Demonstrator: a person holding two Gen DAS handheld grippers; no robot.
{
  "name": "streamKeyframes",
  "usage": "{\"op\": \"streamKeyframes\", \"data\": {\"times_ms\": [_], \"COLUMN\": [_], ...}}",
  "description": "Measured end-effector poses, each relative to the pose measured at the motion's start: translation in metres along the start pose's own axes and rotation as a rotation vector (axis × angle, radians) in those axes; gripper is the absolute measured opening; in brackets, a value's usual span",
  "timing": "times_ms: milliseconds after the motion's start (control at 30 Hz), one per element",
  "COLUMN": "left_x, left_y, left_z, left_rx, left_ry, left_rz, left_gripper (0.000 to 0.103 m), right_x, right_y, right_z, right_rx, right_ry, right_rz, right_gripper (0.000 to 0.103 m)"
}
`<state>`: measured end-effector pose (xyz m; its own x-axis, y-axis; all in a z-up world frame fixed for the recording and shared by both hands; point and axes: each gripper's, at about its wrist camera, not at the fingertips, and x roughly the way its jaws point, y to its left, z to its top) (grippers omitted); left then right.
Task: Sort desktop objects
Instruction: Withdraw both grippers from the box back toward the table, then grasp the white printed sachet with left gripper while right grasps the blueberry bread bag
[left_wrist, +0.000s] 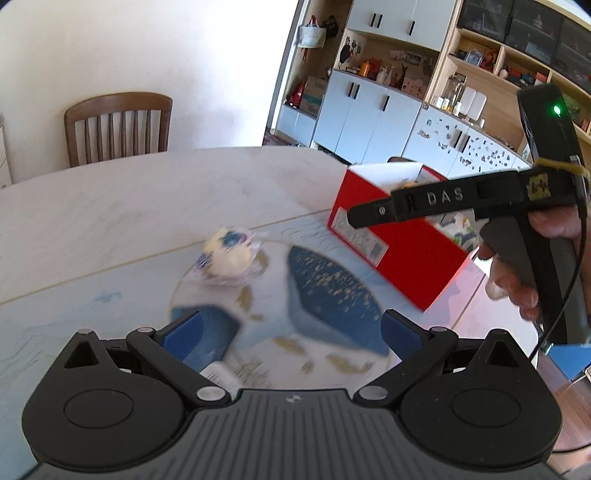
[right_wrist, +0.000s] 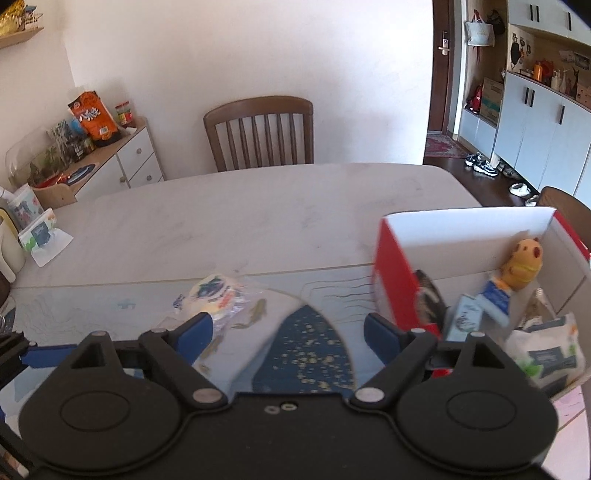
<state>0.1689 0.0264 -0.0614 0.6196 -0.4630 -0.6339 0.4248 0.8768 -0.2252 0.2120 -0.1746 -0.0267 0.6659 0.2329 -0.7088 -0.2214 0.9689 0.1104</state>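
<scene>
Right wrist: both grippers (left, right) spread, wrapped snack beside red box.

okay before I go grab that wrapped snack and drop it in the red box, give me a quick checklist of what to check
1. Left gripper open and empty: ok.
2. Right gripper open and empty: ok.
3. Wrapped snack lies free on the table, apart from the red box: ok.
4. Box top open: ok.
5. Room left in the box beside the toy and packets: cannot tell.
6. Snack sharply seen for aiming: not ok, blurred.
</scene>
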Motion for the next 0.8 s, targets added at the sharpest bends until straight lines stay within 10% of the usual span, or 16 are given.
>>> {"op": "streamKeyframes", "data": {"times_ms": [800], "left_x": [0.010], "left_y": [0.067], "left_z": [-0.049], "left_rx": [0.103], "left_ry": [0.102], "left_rz": [-0.094], "left_gripper": [0.103], "right_x": [0.061], "right_y": [0.072], "right_z": [0.008], "right_rx": [-0.023], "right_ry": [0.070], "right_rz": [-0.011], "right_gripper": [0.091]}}
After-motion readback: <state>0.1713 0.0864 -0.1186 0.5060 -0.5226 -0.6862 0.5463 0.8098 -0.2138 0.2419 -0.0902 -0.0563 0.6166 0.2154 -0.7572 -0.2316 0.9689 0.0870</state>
